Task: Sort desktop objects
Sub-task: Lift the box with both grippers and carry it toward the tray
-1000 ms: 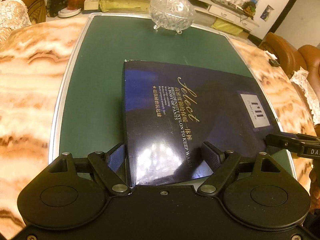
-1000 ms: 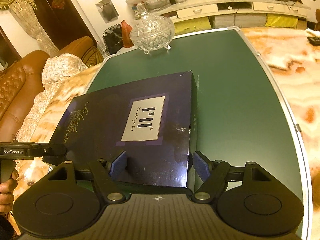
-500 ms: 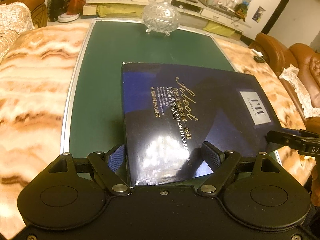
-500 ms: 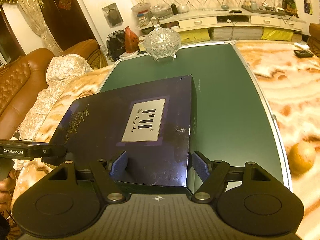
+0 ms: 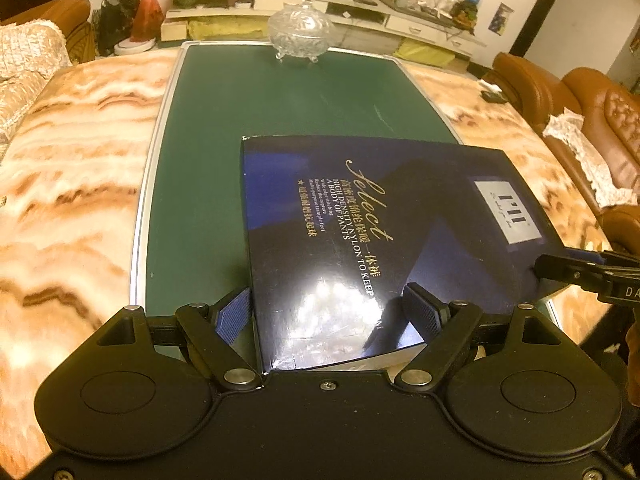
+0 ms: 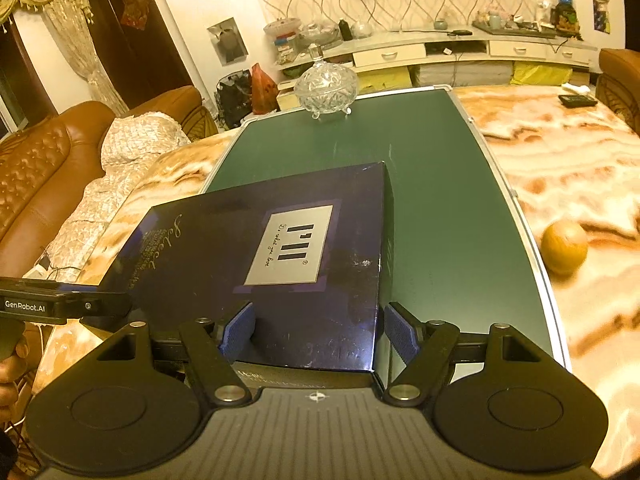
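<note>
Dark blue box raised over green table panel, clamped at both near corners: left gripper at 6 o'clock, right gripper likewise, jaws half-spread, pads pressed on box sides. Box underside hidden; clearance from panel indeterminate. Small gold print illegible. Glass lidded bowl at 12 o'clock. Orange ball at 3 o'clock, blurred.
</note>
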`<state>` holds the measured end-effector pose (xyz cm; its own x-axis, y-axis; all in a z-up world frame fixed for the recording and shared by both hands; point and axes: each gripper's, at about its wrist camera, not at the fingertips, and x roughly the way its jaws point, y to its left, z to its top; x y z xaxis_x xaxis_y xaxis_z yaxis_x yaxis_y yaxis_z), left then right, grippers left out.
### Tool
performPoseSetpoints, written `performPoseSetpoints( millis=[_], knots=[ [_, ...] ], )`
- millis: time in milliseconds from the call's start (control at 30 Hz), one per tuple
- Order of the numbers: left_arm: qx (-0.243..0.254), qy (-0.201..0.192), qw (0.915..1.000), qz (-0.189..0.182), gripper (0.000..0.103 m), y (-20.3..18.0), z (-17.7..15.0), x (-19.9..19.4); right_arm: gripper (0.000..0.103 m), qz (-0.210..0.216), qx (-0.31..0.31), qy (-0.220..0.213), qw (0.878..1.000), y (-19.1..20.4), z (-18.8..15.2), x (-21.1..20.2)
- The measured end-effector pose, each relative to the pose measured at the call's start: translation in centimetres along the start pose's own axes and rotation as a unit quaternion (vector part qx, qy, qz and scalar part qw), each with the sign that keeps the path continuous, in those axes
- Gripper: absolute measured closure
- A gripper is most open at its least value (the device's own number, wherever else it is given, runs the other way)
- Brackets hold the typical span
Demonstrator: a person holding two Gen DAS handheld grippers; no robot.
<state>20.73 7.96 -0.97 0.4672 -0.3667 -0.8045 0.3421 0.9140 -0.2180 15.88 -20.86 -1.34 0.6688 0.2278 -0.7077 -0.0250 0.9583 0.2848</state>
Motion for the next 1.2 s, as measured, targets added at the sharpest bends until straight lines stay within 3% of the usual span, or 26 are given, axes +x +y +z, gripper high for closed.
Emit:
performPoseSetpoints(
  millis=[567,1200],
  knots=[
    [0.008,0.006,0.9999,0.012,0.021,-1.0,-5.9,-2.5,0.027,0.009,0.017,0.000,1.000,0.4,-6.1,-2.9],
    [0.013,0.022,0.9995,0.019,0.022,-1.3,-8.4,-1.5,0.027,0.006,0.025,0.008,1.000,0.0,-8.8,-3.0]
  ],
)
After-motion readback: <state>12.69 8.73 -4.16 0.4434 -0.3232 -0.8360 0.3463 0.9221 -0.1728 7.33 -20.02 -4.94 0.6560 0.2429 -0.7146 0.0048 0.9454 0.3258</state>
